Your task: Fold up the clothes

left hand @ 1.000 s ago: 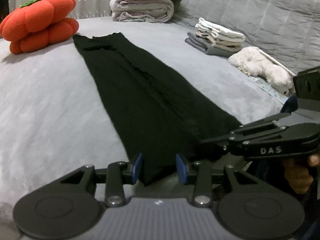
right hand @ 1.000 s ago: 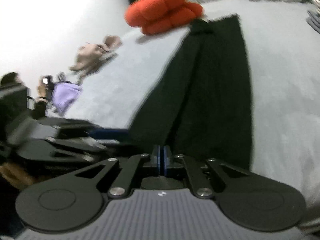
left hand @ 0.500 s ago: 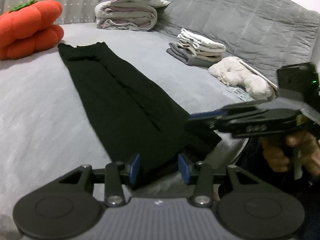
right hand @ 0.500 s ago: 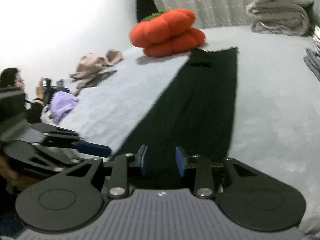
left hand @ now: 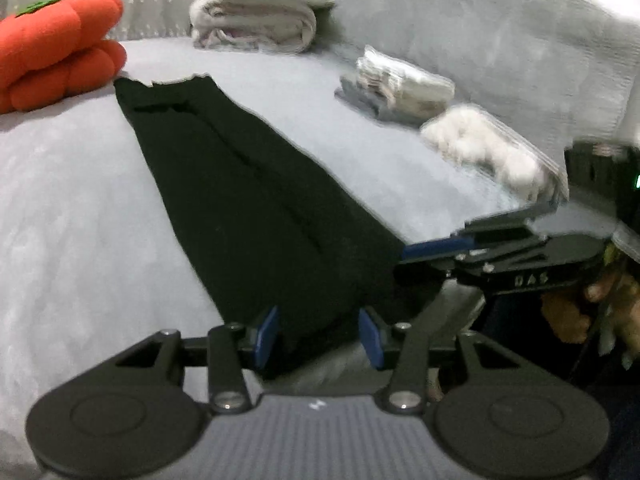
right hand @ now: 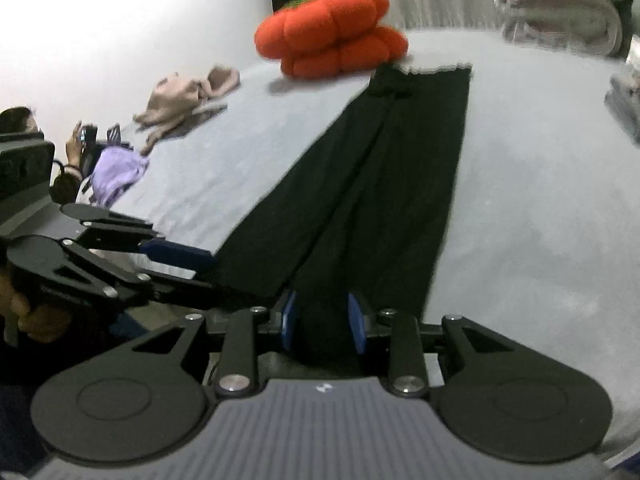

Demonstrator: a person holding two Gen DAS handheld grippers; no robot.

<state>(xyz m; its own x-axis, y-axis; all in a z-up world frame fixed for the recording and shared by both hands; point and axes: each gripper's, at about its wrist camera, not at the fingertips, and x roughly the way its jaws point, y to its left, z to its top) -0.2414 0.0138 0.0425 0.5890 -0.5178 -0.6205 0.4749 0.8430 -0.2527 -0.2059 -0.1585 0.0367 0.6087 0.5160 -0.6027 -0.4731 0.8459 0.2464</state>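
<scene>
A long black garment (left hand: 248,200) lies flat on the grey bed (left hand: 72,208), folded lengthwise and running away from me toward the orange cushion. My left gripper (left hand: 318,332) is open at the garment's near left corner, with the hem lying between its blue pads. In the right wrist view, the same garment (right hand: 384,184) reaches my right gripper (right hand: 322,322). Its jaws are closing, with the black cloth between pads that stand apart from it. Each gripper shows in the other's view: the right gripper (left hand: 432,246), and the left gripper (right hand: 176,254).
An orange pumpkin cushion (right hand: 332,36) sits at the garment's far end. Rolled blankets (left hand: 256,20), a stack of folded clothes (left hand: 400,88) and a white fluffy item (left hand: 480,148) line the right. A beige garment (right hand: 184,96) and purple cloth (right hand: 116,168) lie left, near a seated person (right hand: 24,120).
The right gripper's pads, pressed together a second ago, now stand apart around the hem. Both grippers have tilted up a little. The garment still lies flat.
</scene>
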